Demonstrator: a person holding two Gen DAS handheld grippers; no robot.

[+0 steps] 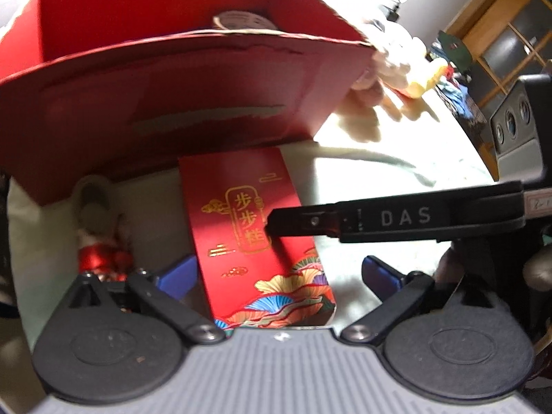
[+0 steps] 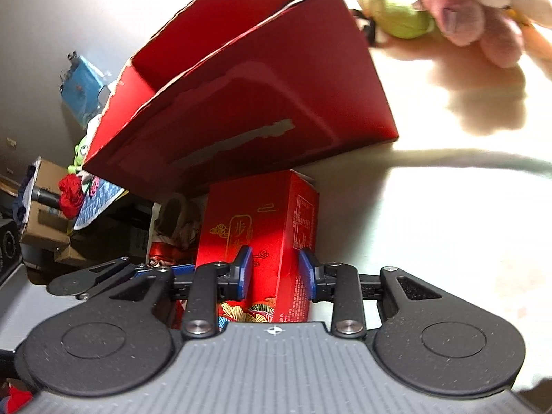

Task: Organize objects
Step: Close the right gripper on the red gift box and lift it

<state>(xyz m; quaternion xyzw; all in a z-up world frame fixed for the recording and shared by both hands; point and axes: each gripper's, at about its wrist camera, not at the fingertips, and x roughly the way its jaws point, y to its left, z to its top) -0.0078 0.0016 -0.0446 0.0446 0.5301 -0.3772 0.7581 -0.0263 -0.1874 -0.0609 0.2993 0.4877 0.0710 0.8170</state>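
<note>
A small red carton with gold Chinese characters (image 1: 255,227) lies on the white table, in front of a large open red cardboard box (image 1: 193,79). My left gripper (image 1: 276,272) is open, its blue fingers apart on either side of the carton's near end. My right gripper (image 2: 276,272) is shut on the carton (image 2: 265,227), its blue pads (image 2: 245,272) pressing the two sides; its finger shows in the left wrist view (image 1: 345,222) lying across the carton. The large box (image 2: 248,103) stands just behind. A small red and white figurine (image 1: 96,241) lies left of the carton.
Plush toys, pink and green (image 2: 465,10), lie on the table at the far right of the big box. A round object (image 1: 241,20) sits inside the big box. Cardboard boxes and clothes (image 2: 51,214) are piled beyond the table's left edge. A wooden cabinet (image 1: 510,34) stands at the far right.
</note>
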